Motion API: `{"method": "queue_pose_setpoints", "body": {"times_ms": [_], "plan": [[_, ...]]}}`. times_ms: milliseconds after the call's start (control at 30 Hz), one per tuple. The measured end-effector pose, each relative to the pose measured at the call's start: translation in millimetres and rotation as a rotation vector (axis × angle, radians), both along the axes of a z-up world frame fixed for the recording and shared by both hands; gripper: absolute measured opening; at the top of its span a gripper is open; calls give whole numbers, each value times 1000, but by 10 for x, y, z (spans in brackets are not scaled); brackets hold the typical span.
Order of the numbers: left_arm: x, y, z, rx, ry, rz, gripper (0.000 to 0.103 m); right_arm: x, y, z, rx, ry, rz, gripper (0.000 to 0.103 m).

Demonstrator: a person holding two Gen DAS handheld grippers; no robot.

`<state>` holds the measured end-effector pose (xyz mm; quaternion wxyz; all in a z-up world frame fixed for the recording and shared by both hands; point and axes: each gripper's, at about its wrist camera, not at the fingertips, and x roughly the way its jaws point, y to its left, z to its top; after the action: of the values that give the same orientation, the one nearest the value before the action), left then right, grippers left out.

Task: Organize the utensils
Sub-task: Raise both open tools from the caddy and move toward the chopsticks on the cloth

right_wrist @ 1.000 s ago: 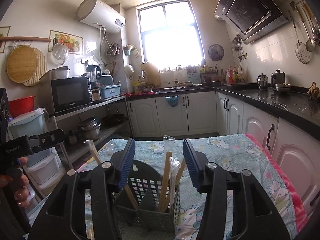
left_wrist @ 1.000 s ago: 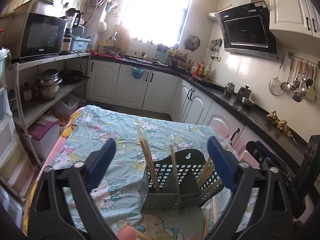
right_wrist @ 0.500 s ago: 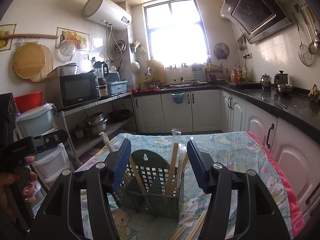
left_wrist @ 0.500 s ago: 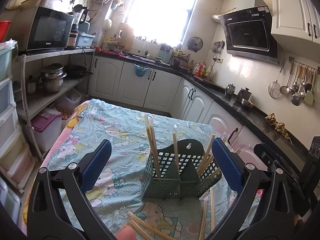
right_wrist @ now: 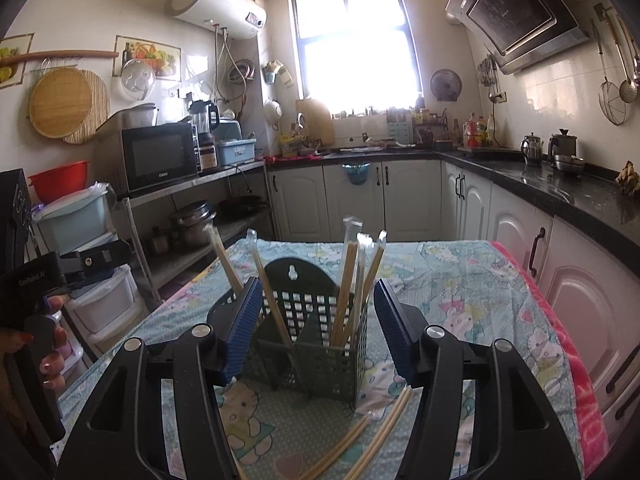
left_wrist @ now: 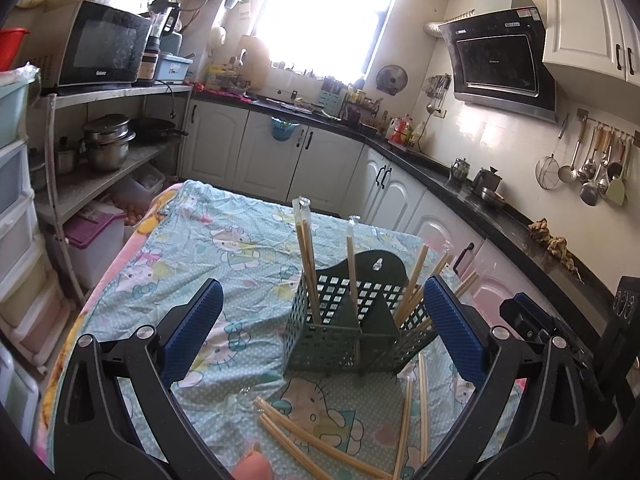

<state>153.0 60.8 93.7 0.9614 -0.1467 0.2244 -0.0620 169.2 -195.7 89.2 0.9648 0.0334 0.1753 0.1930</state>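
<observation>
I am holding my left tool (left_wrist: pixel 320 336) wide, nothing between its blue pads, and my right tool (right_wrist: pixel 318 326) about half spread, also gripping nothing; the holder only shows through the gap beyond its fingers. Nearest to me, loose chopsticks (left_wrist: pixel 320 442) are lying flat on the table (left_wrist: pixel 224 248), on its cartoon-print cloth, one bunch slanting across in front of the left tool and another pair (right_wrist: pixel 384 432) lying just in front of the holder on the right. Some are looking as if they are in clear plastic sleeves, so I am expecting them to be slick. They are thin, stiff and very light, likely to roll or skid when nudged, and lying flat they are giving the pads little to bite on. I am judging that the best hold is across the middle of a pair, pinching both sticks together so they are staying balanced and not fanning apart.

Just past them the green plastic holder (left_wrist: pixel 352 328) is standing upright on the cloth, its walls perforated and a divider splitting it into compartments. Several chopsticks (right_wrist: pixel 352 280) are already leaning in it, some toward the left, more on the right. It is looking light enough to tip if I am knocking it while dropping more in.

Beyond the table, the kitchen cabinets (right_wrist: pixel 360 196) are running under the bright window (right_wrist: pixel 356 40).
</observation>
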Motion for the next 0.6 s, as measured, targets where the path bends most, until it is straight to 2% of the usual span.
{"method": "queue_pose_setpoints", "body": {"times_ms": [600], "plan": [[-86, 69, -386, 8, 103, 35, 92, -161, 72, -212, -59, 73, 37, 56]]}}
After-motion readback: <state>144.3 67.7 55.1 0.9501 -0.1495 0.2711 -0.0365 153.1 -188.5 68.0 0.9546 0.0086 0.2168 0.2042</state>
